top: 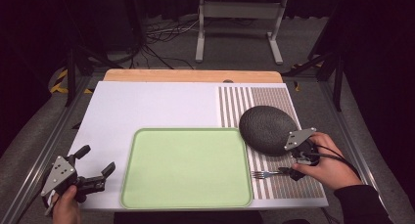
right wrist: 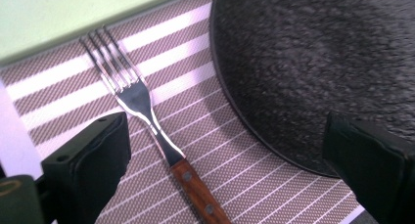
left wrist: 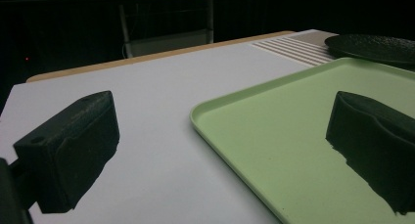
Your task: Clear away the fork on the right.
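Observation:
A fork (top: 266, 174) with a wooden handle lies on the striped placemat (top: 284, 187), tines toward the green tray (top: 186, 168). My right gripper (top: 292, 171) hovers low over the handle end, open. In the right gripper view the fork (right wrist: 142, 106) runs between the two spread jaws of my right gripper (right wrist: 225, 170), untouched. A dark speckled plate (top: 267, 129) sits just behind it, with its rim (right wrist: 293, 77) near the right jaw. My left gripper (top: 97, 161) is open and holds nothing, left of the tray's near corner; its view looks across the tray (left wrist: 303, 116).
A white board (top: 147, 106) covers the table, with a wooden strip (top: 191, 76) at the far edge. Metal frame rails (top: 44, 136) run along both sides. Cables and a stand (top: 240, 18) sit on the floor beyond the table.

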Tool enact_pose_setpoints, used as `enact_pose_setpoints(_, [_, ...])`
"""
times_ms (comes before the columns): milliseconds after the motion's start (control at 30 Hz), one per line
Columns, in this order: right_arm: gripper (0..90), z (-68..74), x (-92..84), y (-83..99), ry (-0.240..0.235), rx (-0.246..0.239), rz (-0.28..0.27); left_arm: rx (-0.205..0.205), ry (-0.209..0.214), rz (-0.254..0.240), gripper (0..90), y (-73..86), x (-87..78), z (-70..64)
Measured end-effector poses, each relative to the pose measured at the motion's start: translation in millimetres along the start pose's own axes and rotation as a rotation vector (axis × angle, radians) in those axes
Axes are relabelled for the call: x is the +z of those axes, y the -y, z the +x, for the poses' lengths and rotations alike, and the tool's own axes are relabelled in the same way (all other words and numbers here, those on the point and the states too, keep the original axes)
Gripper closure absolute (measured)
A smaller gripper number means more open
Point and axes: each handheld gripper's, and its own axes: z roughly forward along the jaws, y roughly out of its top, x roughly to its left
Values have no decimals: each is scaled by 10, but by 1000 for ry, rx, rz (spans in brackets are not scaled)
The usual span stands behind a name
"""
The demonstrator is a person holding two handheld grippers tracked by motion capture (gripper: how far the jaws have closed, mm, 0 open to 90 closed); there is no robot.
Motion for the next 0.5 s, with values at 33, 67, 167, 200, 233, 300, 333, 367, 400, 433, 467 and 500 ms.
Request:
enact_pose_setpoints(33, [52, 0, 7, -2, -14, -11, 10, -1, 0, -2, 0, 1, 2, 0])
enact_pose_setpoints(67, [52, 1, 13, -3, -19, -15, 12, 0, 0, -2, 0, 1, 1, 0])
enact_pose_setpoints(167, [52, -4, 25, -5, -34, -28, 27, -1, -2, -6, 0, 3, 5, 0])
enact_pose_setpoints(200, [52, -8, 31, -8, -33, -41, 41, -1, -1, -6, 0, 4, 6, 0])
enact_pose_setpoints(233, [50, -7, 38, -11, -31, -50, 51, -2, -1, -5, 0, 5, 7, -2])
enact_pose_setpoints(300, [52, -4, 51, -19, -45, -65, 71, -1, 0, -3, 0, 5, 9, -3])
enact_pose_setpoints(333, [52, -4, 51, -19, -45, -65, 71, -1, 0, -3, 0, 5, 9, -3])
enact_pose_setpoints(367, [52, -3, 56, -23, -48, -71, 81, -2, -1, -2, 0, 5, 9, -3])
enact_pose_setpoints(400, [54, -1, 66, -31, -51, -81, 106, -3, -2, -2, 0, 6, 8, -2])
enact_pose_setpoints(433, [57, 1, 73, -34, -48, -85, 115, -3, -2, -2, 0, 6, 8, -2])
enact_pose_setpoints(467, [63, -1, 79, -38, -49, -91, 126, -3, -3, -1, 0, 7, 9, -1])
enact_pose_setpoints(500, [76, -3, 84, -40, -47, -100, 135, -3, -3, -1, 0, 7, 9, -1])
